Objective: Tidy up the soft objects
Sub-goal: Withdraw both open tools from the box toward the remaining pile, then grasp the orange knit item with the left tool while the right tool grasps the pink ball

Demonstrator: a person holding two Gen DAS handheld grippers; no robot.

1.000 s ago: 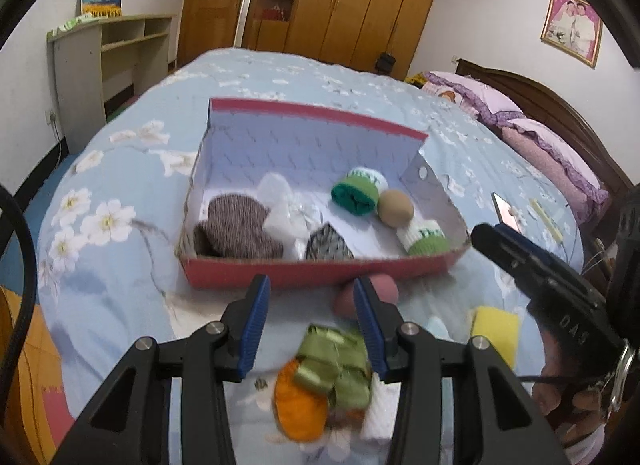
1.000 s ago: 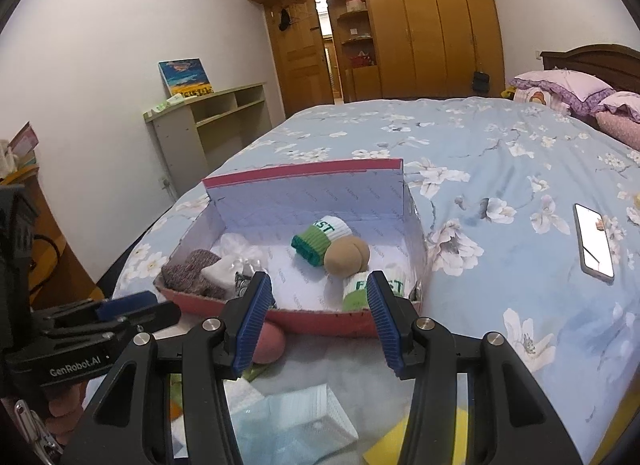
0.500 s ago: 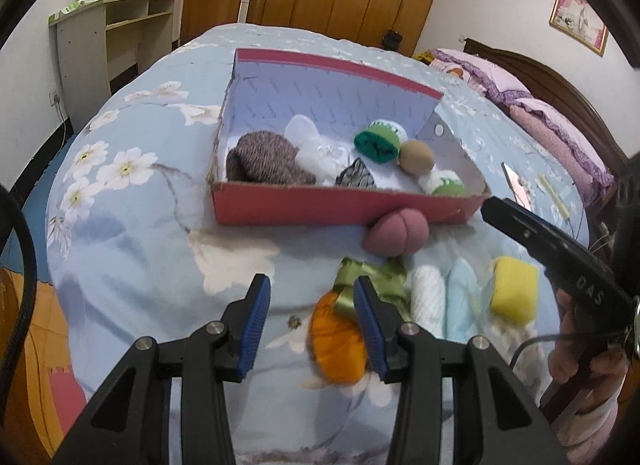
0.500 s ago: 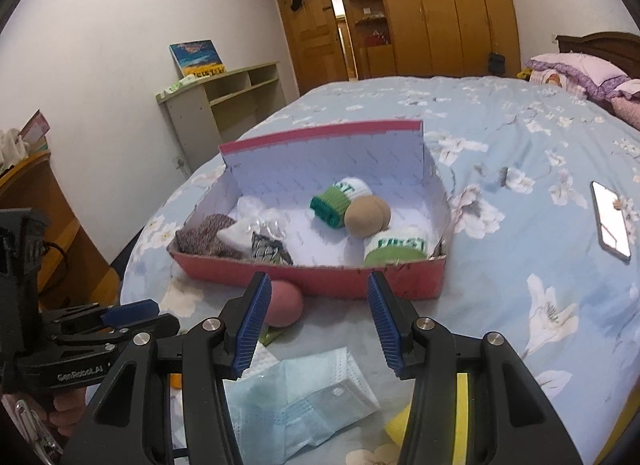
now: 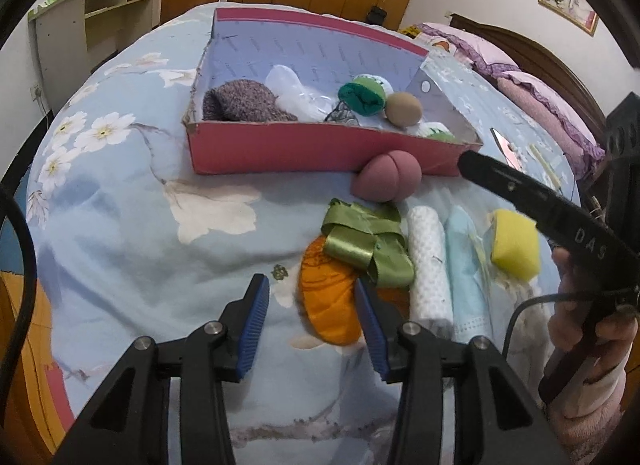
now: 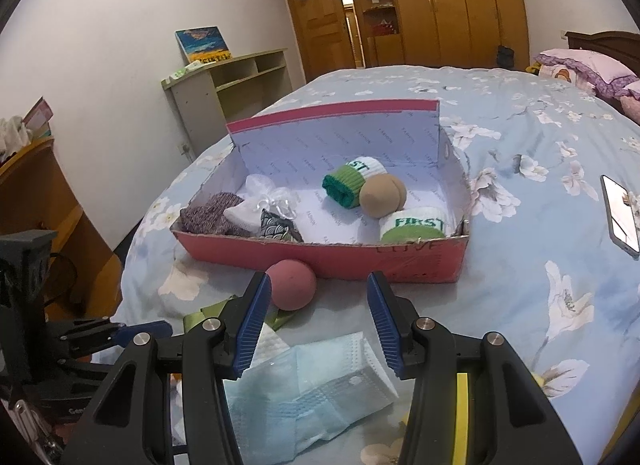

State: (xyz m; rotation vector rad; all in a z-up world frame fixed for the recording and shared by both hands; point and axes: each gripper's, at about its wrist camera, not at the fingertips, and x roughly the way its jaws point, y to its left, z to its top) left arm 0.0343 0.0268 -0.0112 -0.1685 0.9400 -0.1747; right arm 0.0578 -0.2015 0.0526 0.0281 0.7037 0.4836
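Left gripper (image 5: 312, 321) wide open, empty; orange pouch (image 5: 330, 301) just ahead, partly between fingers, right fingertip over it. Looks light, squashy; pinch bulging middle, avoid slippery green ribbon (image 5: 366, 247) draped on top.

Right gripper (image 6: 318, 325) wide open, empty, above blue mask (image 6: 308, 385).

Pink ball (image 6: 291, 285) beyond, touching red box (image 6: 332, 257): holds rolled socks (image 6: 352, 181), tan ball (image 6: 382, 197), knit hat (image 6: 210, 217).

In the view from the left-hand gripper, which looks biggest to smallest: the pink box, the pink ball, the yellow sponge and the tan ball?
1. Pink box, by far the largest.
2. Pink ball and yellow sponge look about alike; the sponge lies nearer the camera and partly hidden, so I won't rank them.
3. Tan ball, smallest, though farthest away.
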